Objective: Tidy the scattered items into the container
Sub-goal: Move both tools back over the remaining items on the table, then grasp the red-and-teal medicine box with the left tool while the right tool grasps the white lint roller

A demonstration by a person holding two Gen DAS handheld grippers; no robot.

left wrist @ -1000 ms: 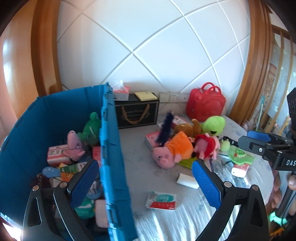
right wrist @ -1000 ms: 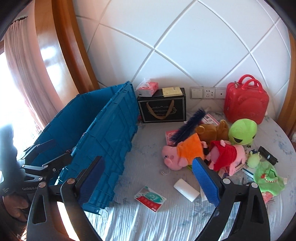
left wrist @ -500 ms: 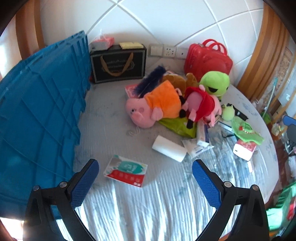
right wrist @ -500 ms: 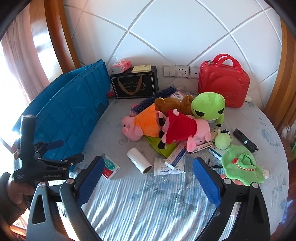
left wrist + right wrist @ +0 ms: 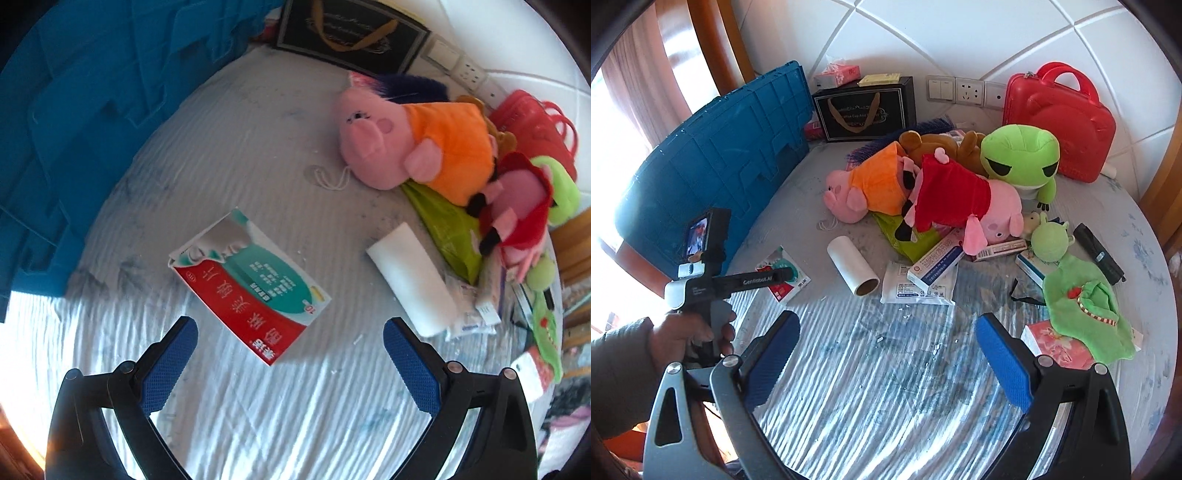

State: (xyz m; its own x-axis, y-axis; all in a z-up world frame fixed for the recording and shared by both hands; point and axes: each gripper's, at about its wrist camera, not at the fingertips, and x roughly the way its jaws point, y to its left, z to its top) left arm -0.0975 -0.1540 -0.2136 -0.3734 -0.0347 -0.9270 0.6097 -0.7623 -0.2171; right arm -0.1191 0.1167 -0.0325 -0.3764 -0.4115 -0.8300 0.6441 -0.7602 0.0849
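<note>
My left gripper (image 5: 290, 334) is open and empty, just short of a flat red and teal medicine box (image 5: 249, 286) on the table; the box also shows in the right wrist view (image 5: 783, 275), partly behind the left gripper's body (image 5: 713, 284). The blue crate (image 5: 74, 110) stands to the left, also in the right wrist view (image 5: 716, 158). My right gripper (image 5: 886, 332) is open and empty above the table, short of a white roll (image 5: 853, 269) and a white packet (image 5: 918, 284).
A heap of plush toys lies further back: an orange-shirted pig (image 5: 868, 188), a red-dressed pig (image 5: 956, 203), a green frog (image 5: 1019, 158). A red case (image 5: 1060, 122) and a black box (image 5: 864, 107) stand by the wall. A green cloth (image 5: 1086, 306) lies right.
My left gripper has swung out of the crate and down toward the red and teal box. My right gripper has moved right and forward over the table.
</note>
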